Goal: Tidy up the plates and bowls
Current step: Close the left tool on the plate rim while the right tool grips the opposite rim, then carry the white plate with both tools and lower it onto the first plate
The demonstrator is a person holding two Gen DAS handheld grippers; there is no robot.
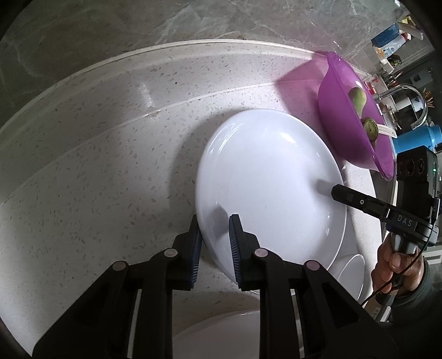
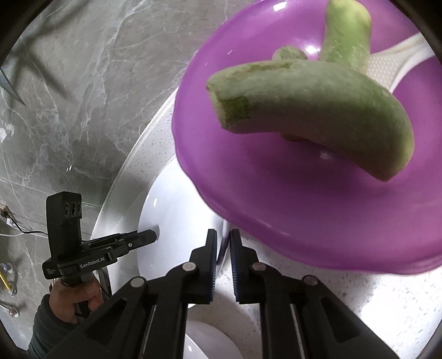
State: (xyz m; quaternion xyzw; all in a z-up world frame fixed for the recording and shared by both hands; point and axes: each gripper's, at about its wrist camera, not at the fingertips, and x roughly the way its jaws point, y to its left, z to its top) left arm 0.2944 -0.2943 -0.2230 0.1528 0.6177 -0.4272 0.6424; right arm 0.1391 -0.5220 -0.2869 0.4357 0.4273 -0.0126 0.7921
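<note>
A large white plate (image 1: 265,179) is held tilted above the speckled counter. My left gripper (image 1: 215,234) is shut on its near rim, one pad each side. My right gripper (image 2: 222,248) is shut on the opposite rim of the same plate (image 2: 176,221); it shows in the left wrist view (image 1: 335,192) at the plate's right edge. More white dishes (image 1: 348,270) lie below the plate. A purple bowl (image 2: 304,210) holding green gourd pieces (image 2: 317,110) and a white spoon (image 2: 386,66) sits just beyond the plate.
The white speckled counter (image 1: 96,165) has a raised curved edge against a grey marble wall (image 1: 110,24). A blue bottle (image 1: 417,138), a tap (image 1: 400,91) and assorted containers stand at the far right. Another white dish (image 1: 234,331) lies beneath my left gripper.
</note>
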